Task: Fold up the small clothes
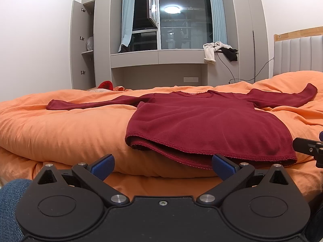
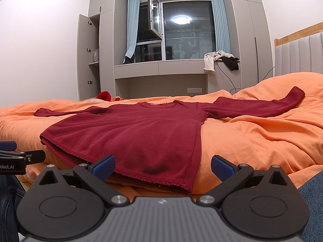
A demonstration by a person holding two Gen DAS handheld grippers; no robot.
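Dark red long-sleeved knit top [image 1: 201, 125]: spread flat on the rumpled orange duvet [image 1: 60, 125], both sleeves stretched outward, hem toward the person and hanging slightly over the duvet's near edge.

Left gripper [image 1: 162, 166]: blue-padded jaws spread wide, holding nothing, low before the hem's left portion.

Right gripper [image 2: 162, 166]: likewise spread and empty, just before the hem's right corner.

Grey window ledge [image 1: 157, 55]: white and black garments [image 1: 218, 51] heaped at its right end.

Plain dark red shirt [image 1: 201, 121] on plain orange duvet [image 1: 60, 129]; pale blue curtains [image 1: 127, 14] beyond duvet.
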